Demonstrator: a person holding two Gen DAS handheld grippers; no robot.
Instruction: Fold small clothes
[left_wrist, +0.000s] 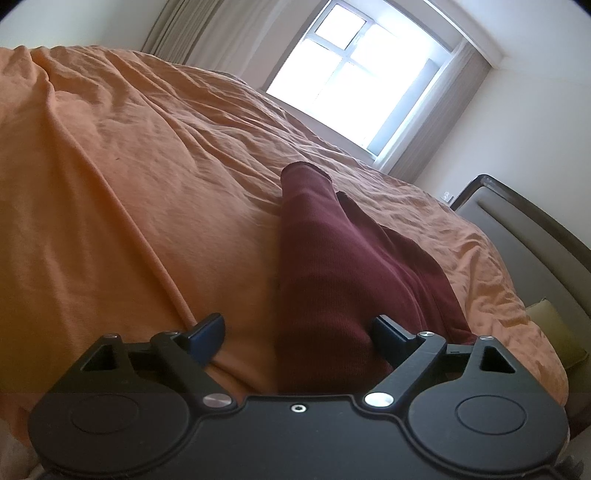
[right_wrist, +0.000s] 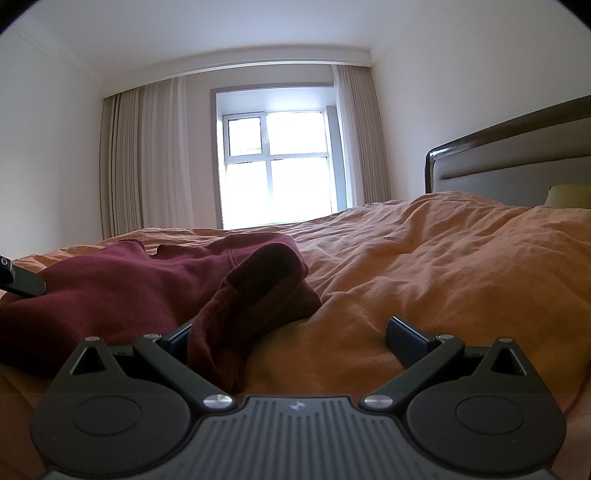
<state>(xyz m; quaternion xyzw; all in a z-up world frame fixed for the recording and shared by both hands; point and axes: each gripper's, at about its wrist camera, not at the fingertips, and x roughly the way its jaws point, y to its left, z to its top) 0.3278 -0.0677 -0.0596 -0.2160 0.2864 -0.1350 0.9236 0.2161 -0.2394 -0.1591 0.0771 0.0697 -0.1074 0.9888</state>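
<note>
Both sets of jaws are spread wide, nothing pinched. Your left gripper (left_wrist: 297, 332) sits low on the bed (left_wrist: 129, 184), its right jaw against the near edge of the garment (left_wrist: 332, 266), its left jaw on bare cover. Your right gripper (right_wrist: 295, 338) mirrors that: left jaw touching a bunched sleeve (right_wrist: 251, 299), right jaw over bare cover.

Likely step: take hold of the near edge for the first fold. Slide each gripper inward so cloth sits between both jaws, not just against one. Catch the garment only; the cover is loose and wrinkled and could get caught too. Close both before lifting so the edge comes up level.

The garment: dark maroon, fine ribbed knit, soft and limp. It lies on the orange cover, near the front edge of the bed, between the two grippers. One long part runs away toward the far side and ends in a cuff; the sleeve on the right is doubled over in a hump. It is rumpled, not flat, so smooth that hump out first. In the right view the left gripper's tip (right_wrist: 22, 282) rests on the garment's left side.
</note>
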